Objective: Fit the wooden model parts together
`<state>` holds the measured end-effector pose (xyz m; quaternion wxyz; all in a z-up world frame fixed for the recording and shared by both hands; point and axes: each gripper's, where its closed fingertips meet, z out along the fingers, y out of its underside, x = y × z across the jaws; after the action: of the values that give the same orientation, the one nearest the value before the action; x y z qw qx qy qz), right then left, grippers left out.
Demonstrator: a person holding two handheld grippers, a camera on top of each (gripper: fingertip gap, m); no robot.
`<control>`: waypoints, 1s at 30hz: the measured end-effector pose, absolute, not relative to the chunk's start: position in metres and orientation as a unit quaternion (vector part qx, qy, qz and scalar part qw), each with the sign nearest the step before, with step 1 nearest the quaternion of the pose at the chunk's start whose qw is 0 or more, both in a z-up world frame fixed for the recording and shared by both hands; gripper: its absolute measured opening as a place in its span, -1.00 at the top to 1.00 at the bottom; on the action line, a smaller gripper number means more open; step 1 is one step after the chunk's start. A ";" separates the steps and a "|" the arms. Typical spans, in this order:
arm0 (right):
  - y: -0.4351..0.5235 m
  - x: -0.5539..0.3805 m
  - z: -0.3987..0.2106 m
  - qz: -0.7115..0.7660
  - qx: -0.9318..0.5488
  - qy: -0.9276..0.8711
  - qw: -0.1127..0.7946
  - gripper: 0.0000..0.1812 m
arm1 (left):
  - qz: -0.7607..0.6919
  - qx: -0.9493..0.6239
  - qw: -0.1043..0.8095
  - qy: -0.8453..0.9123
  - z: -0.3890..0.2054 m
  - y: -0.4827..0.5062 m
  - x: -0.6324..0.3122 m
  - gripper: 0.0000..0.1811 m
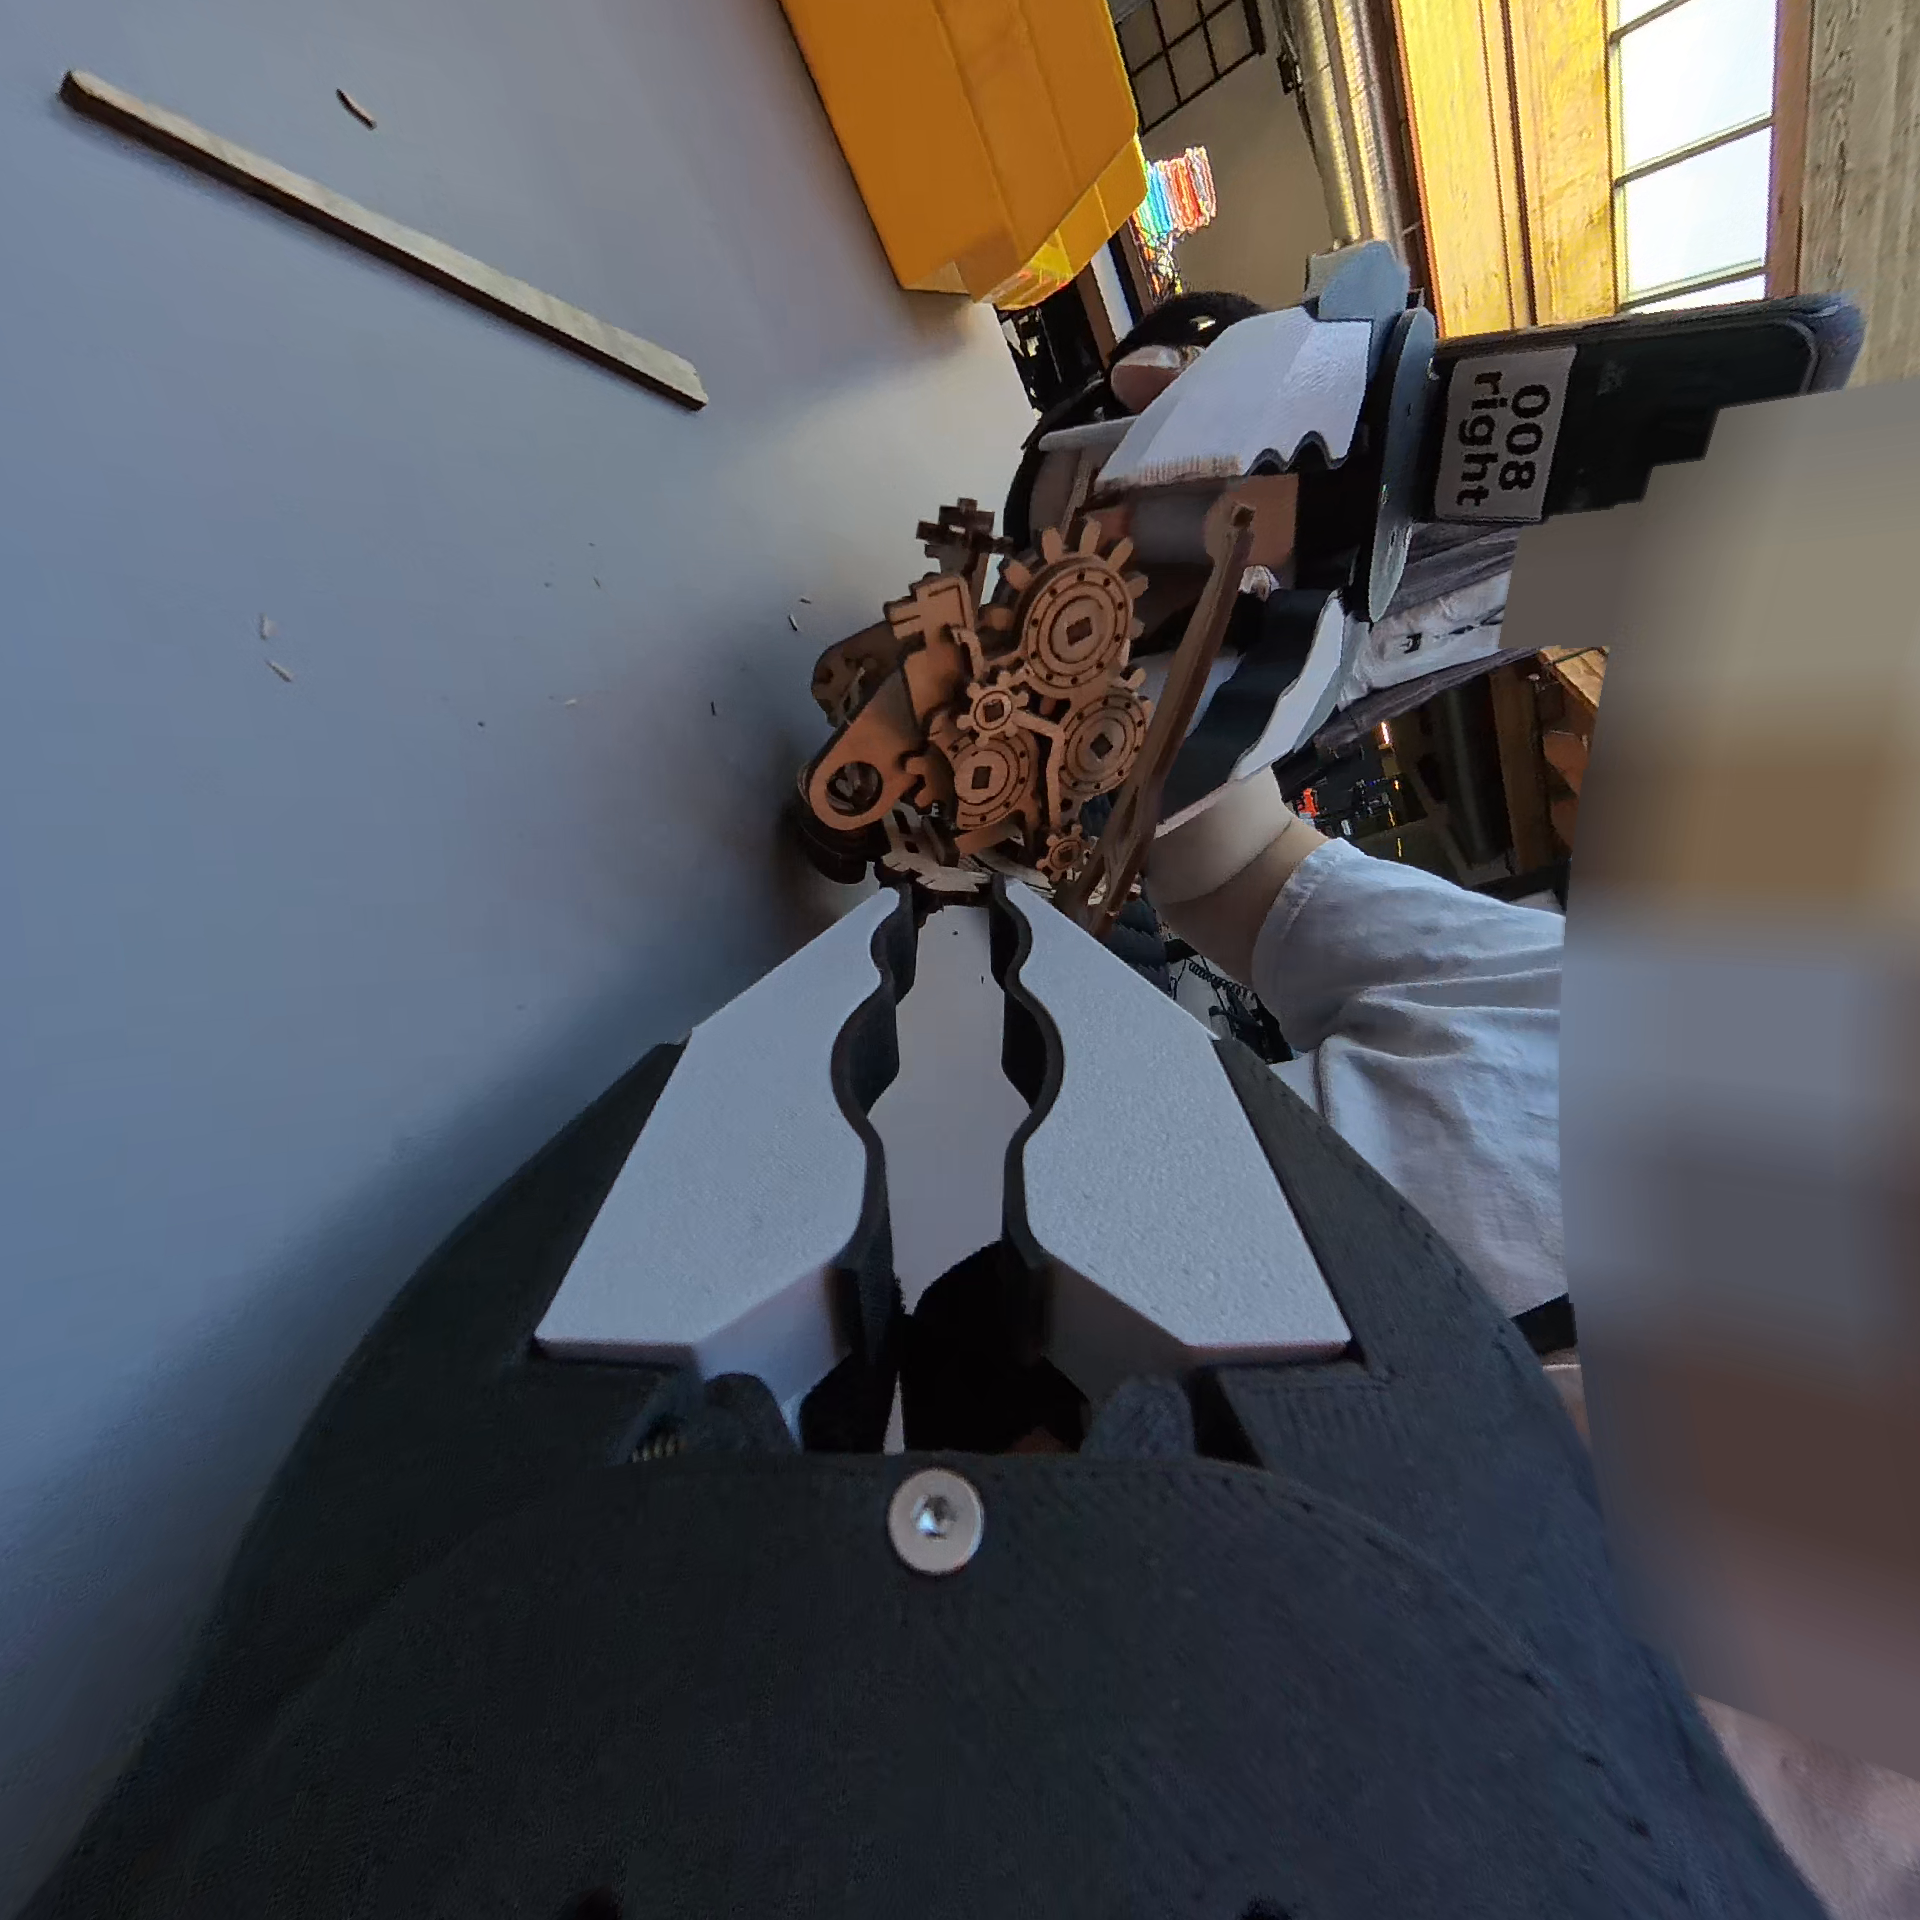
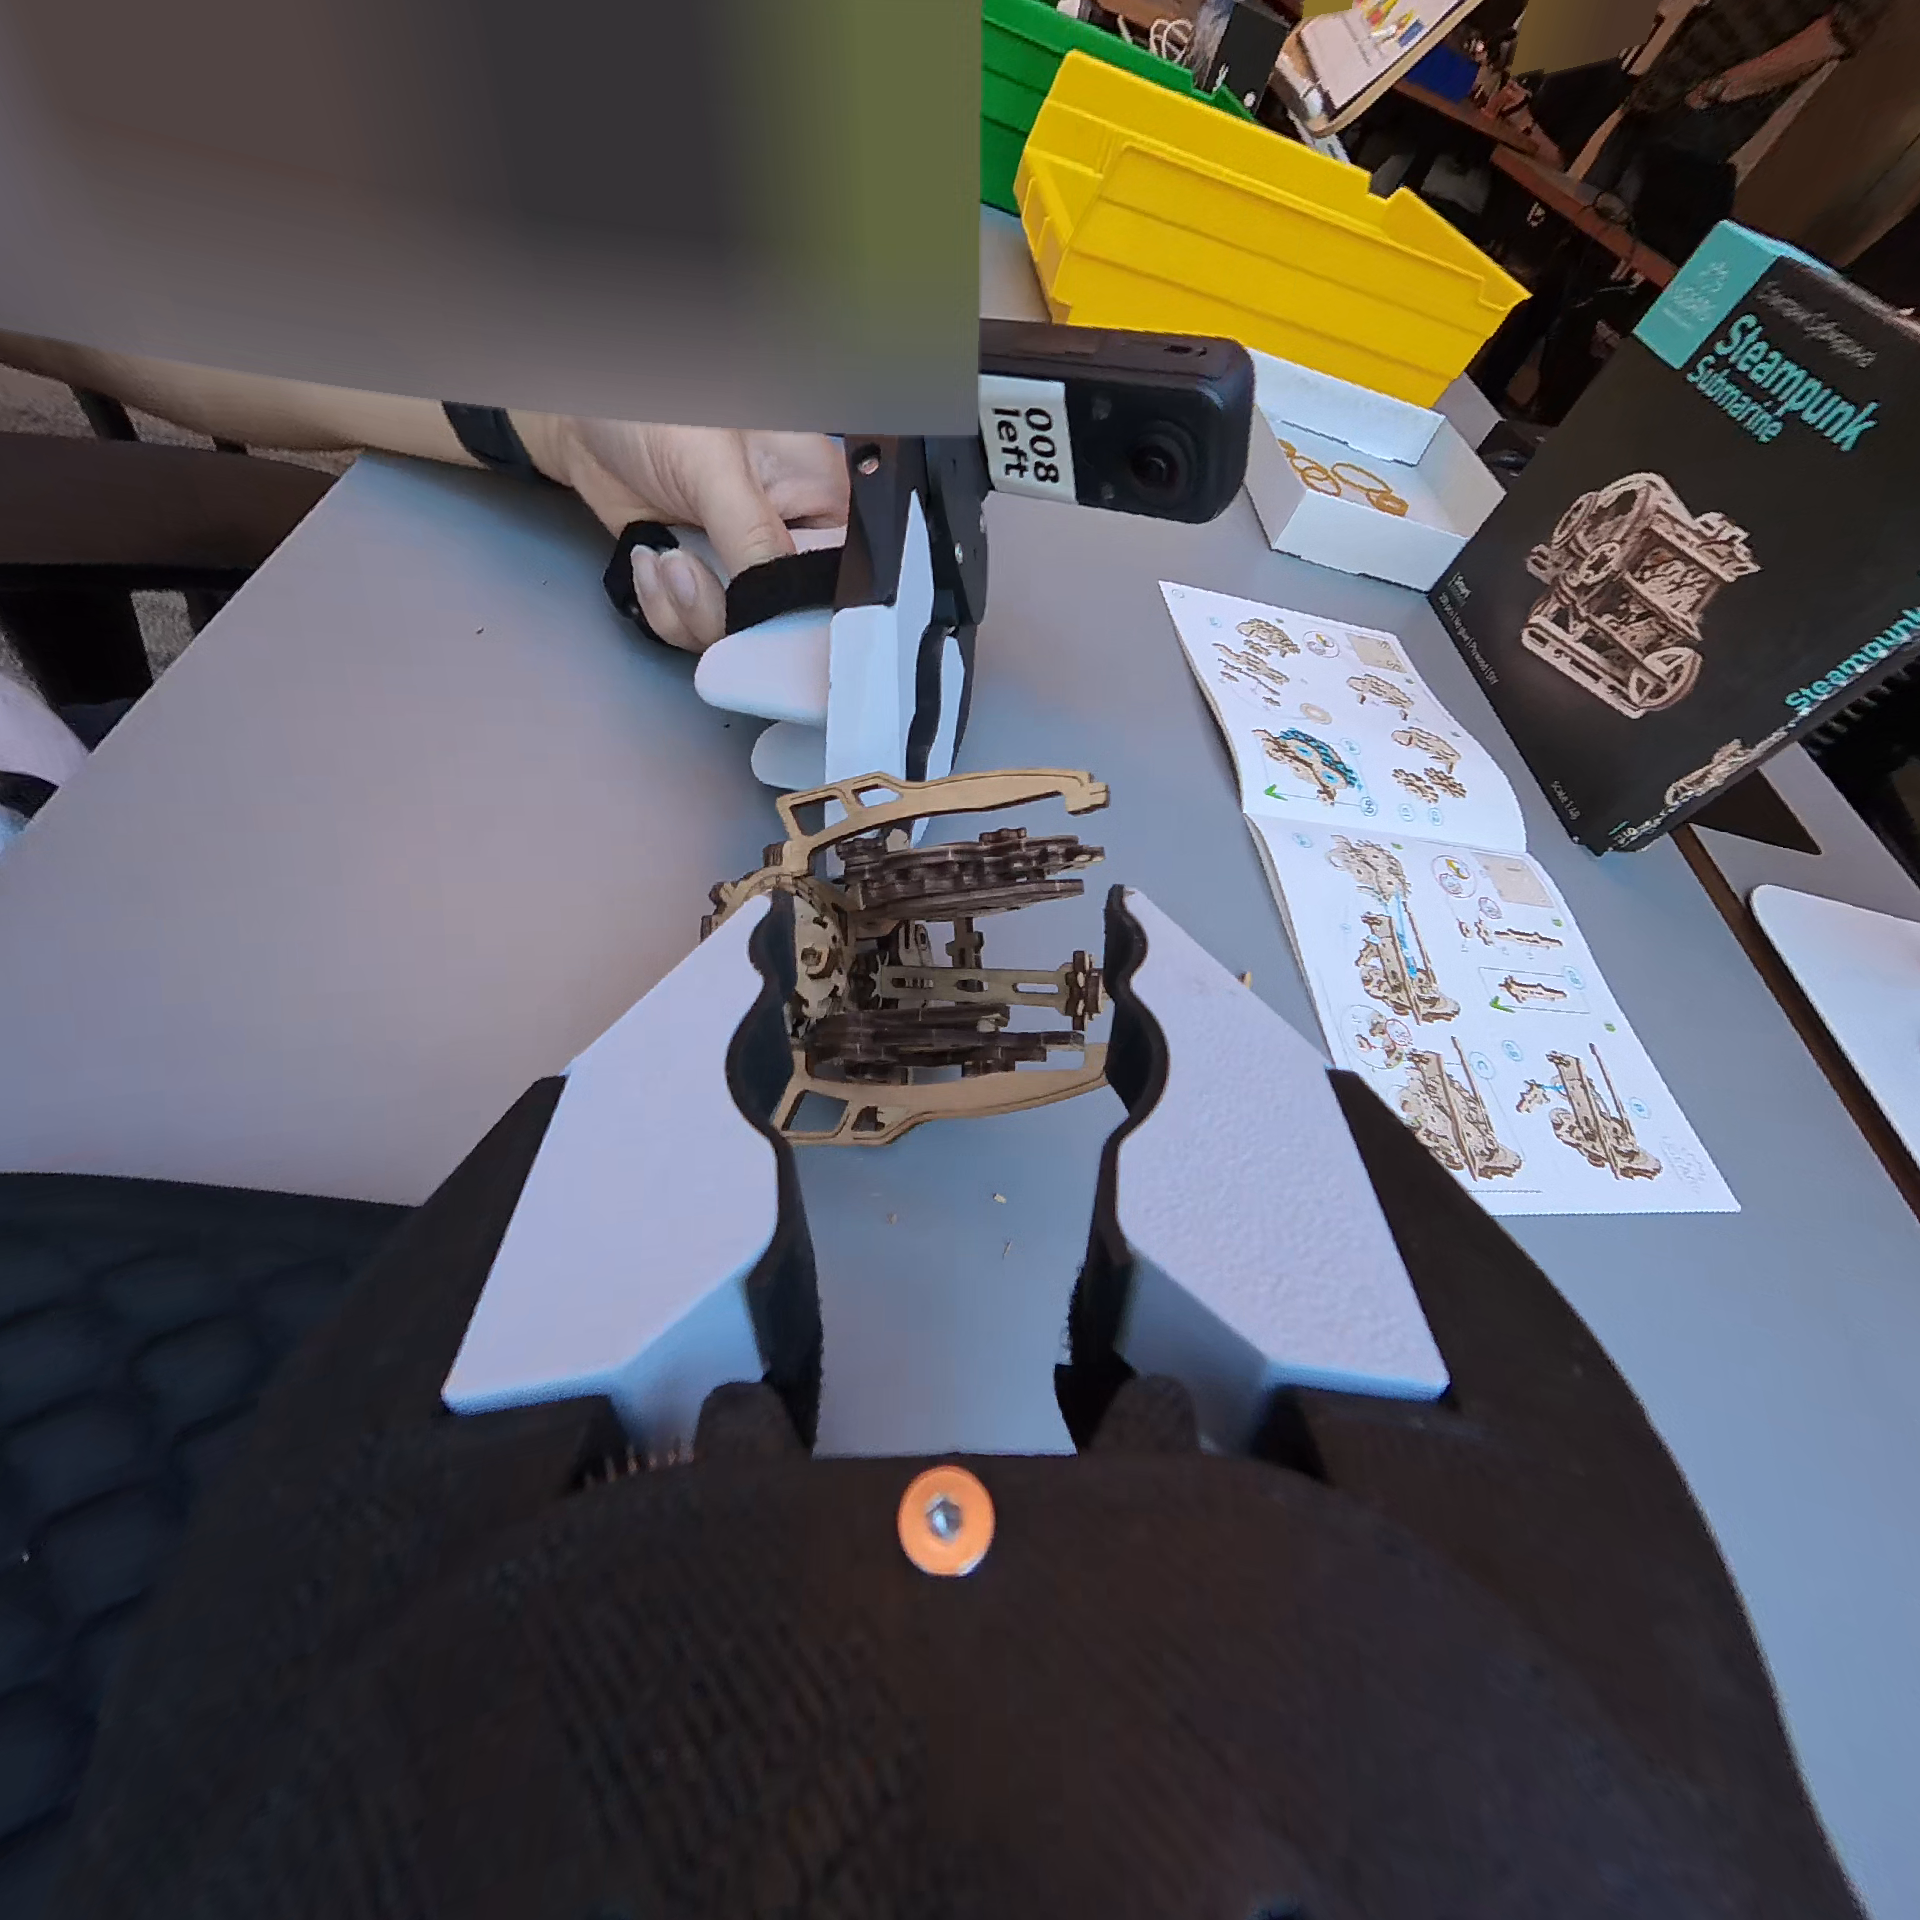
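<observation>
A wooden model of stacked gears, axles and two curved frame strips sits on the grey table. My right gripper has one finger on each side of it, pads against its ends, shut on it. My left gripper comes down from the far side with its jaws nearly together on the model's far edge. In the left wrist view my left gripper shows a narrow gap, with its tips at the edge of the model. The right gripper clamps the model from behind.
A loose wooden strip lies on the table, with small splinters nearby. Yellow bins and a green bin stand at the back. An open instruction sheet, the kit box and a white tray are to the right. Tip to tip, the grippers are about 5 cm apart.
</observation>
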<state>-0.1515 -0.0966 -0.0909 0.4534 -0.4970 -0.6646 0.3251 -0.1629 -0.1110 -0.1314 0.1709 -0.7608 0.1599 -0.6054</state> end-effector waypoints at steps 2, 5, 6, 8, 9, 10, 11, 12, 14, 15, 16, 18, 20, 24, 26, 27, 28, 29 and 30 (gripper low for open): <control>-0.096 -0.151 -0.095 0.313 -0.497 -0.673 0.450 0.35 | -0.611 -0.757 0.165 0.161 -0.131 -0.112 -0.163 0.87; -0.096 -0.152 -0.095 0.318 -0.500 -0.671 0.445 0.35 | -0.626 -0.748 0.156 0.159 -0.128 -0.114 -0.163 0.87; -0.095 -0.152 -0.095 0.316 -0.501 -0.671 0.446 0.35 | -0.630 -0.745 0.153 0.160 -0.127 -0.115 -0.163 0.88; -0.095 -0.154 -0.096 0.316 -0.500 -0.673 0.444 0.36 | -0.634 -0.742 0.148 0.162 -0.126 -0.117 -0.163 0.88; -0.096 -0.155 -0.097 0.321 -0.502 -0.672 0.440 0.36 | -0.633 -0.742 0.150 0.161 -0.127 -0.117 -0.163 0.88; -0.096 -0.156 -0.097 0.325 -0.505 -0.670 0.436 0.37 | -0.633 -0.742 0.150 0.161 -0.126 -0.117 -0.163 0.90; -0.096 -0.156 -0.098 0.329 -0.506 -0.669 0.435 0.39 | -0.633 -0.742 0.150 0.161 -0.127 -0.117 -0.163 0.90; -0.096 -0.157 -0.098 0.331 -0.507 -0.667 0.434 0.39 | -0.633 -0.742 0.151 0.160 -0.127 -0.117 -0.164 0.90; -0.096 -0.155 -0.097 0.332 -0.509 -0.665 0.434 0.39 | -0.636 -0.741 0.150 0.156 -0.126 -0.116 -0.164 0.90; -0.096 -0.154 -0.094 0.336 -0.509 -0.661 0.436 0.39 | -0.637 -0.740 0.149 0.155 -0.126 -0.116 -0.164 0.90; -0.095 -0.152 -0.090 0.340 -0.511 -0.656 0.439 0.38 | -0.638 -0.740 0.148 0.154 -0.126 -0.116 -0.164 0.90; -0.091 -0.145 -0.087 0.342 -0.518 -0.651 0.438 0.38 | -0.637 -0.741 0.146 0.154 -0.127 -0.116 -0.164 0.90; -0.085 -0.137 -0.086 0.345 -0.527 -0.647 0.429 0.38 | -0.632 -0.744 0.144 0.159 -0.128 -0.117 -0.163 0.90; -0.068 -0.126 -0.085 0.344 -0.537 -0.665 0.389 0.39 | -0.625 -0.749 0.147 0.162 -0.130 -0.117 -0.162 0.90; -0.059 -0.124 -0.084 0.351 -0.548 -0.673 0.352 0.39 | -0.627 -0.748 0.148 0.159 -0.129 -0.117 -0.163 0.90; -0.056 -0.125 -0.086 0.357 -0.554 -0.677 0.326 0.39 | -0.627 -0.748 0.148 0.159 -0.129 -0.117 -0.163 0.90; -0.054 -0.126 -0.089 0.366 -0.561 -0.680 0.298 0.40 | -0.628 -0.748 0.147 0.158 -0.129 -0.117 -0.163 0.90; -0.051 -0.129 -0.092 0.372 -0.566 -0.681 0.280 0.39 | -0.628 -0.748 0.147 0.157 -0.129 -0.118 -0.164 0.90; -0.049 -0.132 -0.094 0.379 -0.565 -0.681 0.270 0.39 | -0.630 -0.747 0.144 0.155 -0.129 -0.119 -0.165 0.89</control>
<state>-0.1319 -0.0487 -0.0939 0.2701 -0.5650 -0.6812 0.3793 -0.1648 -0.1188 -0.1286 0.1444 -0.7472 0.1553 -0.6299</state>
